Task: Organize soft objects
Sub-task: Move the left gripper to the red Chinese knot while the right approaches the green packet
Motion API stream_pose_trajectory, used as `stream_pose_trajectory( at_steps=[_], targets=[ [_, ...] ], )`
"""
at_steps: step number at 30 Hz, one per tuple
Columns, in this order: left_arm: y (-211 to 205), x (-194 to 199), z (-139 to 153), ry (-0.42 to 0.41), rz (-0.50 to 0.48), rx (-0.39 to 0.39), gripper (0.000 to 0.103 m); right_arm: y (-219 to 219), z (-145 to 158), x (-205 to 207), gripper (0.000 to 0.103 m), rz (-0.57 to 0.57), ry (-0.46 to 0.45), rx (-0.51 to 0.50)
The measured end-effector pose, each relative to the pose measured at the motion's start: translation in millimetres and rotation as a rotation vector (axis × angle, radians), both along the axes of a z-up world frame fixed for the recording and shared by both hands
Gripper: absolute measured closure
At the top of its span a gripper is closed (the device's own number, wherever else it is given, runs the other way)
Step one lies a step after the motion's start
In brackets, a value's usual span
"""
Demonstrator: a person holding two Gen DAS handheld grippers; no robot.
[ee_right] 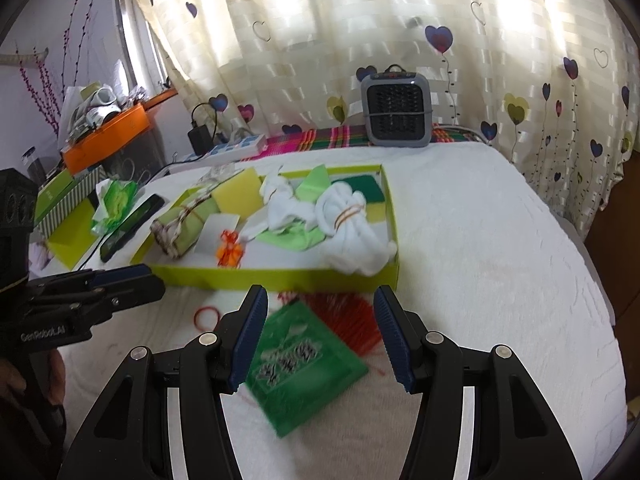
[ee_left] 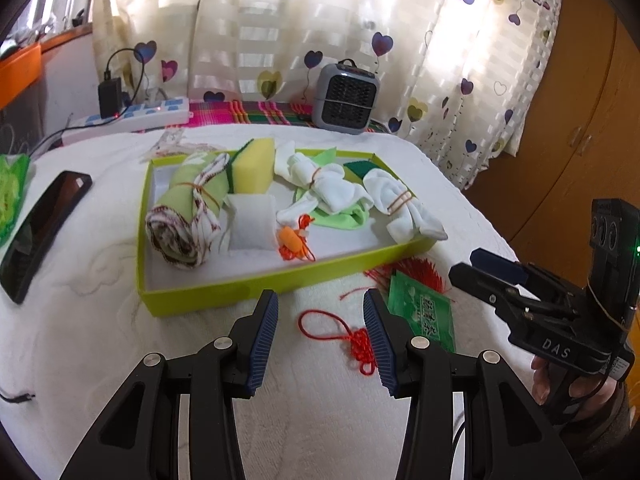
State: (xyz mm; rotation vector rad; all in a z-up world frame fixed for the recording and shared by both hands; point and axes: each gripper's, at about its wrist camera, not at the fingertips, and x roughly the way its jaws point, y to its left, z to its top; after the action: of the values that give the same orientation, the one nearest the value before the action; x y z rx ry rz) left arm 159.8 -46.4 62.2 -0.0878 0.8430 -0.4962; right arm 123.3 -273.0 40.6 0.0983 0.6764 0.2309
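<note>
A lime-green tray [ee_left: 240, 292] lies on the white bed. It holds a rolled green cloth [ee_left: 184, 208], a yellow sponge [ee_left: 252, 164], a white pad [ee_left: 250, 220], two banded white sock bundles [ee_left: 400, 204] and an orange corded item [ee_left: 292, 240]. In front of the tray a red knotted cord [ee_left: 352, 344] leads to a green sachet [ee_right: 304, 364] with a red tassel [ee_right: 352, 320]. My left gripper [ee_left: 320, 296] is open over the cord. My right gripper [ee_right: 320, 292] is open above the sachet, not pressing on it. Each gripper shows in the other's view: right [ee_left: 480, 264], left [ee_right: 132, 276].
A black phone [ee_left: 44, 232] and a green tissue pack [ee_left: 12, 192] lie left of the tray. A grey heater [ee_left: 346, 98] and a power strip [ee_left: 132, 116] stand at the back by the curtain. A wooden wardrobe [ee_left: 580, 120] is beyond the bed's right edge.
</note>
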Motion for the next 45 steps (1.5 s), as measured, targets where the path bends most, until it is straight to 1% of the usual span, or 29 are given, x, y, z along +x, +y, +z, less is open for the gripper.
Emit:
stream_pose_trajectory(
  at_steps=[3, 6, 8, 15, 29, 38, 45],
  targets=[
    [2, -2, -5, 0.011, -0.002, -0.004, 0.06, 4, -5, -6, 0.046, 0.025, 0.018, 0.004],
    [4, -4, -9, 0.023, -0.007, -0.01, 0.06, 9, -10, -10, 0.041, 0.053, 0.036, 0.015],
    [5, -5, -11, 0.028, -0.012, -0.012, 0.06, 13, -14, -12, 0.039, 0.065, 0.044, 0.002],
    [7, -8, -14, 0.038, -0.023, -0.024, 0.06, 29, -21, -13, 0.038, 0.098, 0.062, -0.056],
    [7, -11, -15, 0.031, -0.032, -0.013, 0.06, 37, -27, -14, 0.038, 0.099, 0.077, -0.106],
    [7, -11, -15, 0.03, -0.032, -0.008, 0.06, 40, -34, -11, 0.038, 0.08, 0.096, -0.163],
    [7, -12, -17, 0.032, -0.031, -0.004, 0.06, 36, -36, -9, 0.038, 0.073, 0.112, -0.156]
  ],
)
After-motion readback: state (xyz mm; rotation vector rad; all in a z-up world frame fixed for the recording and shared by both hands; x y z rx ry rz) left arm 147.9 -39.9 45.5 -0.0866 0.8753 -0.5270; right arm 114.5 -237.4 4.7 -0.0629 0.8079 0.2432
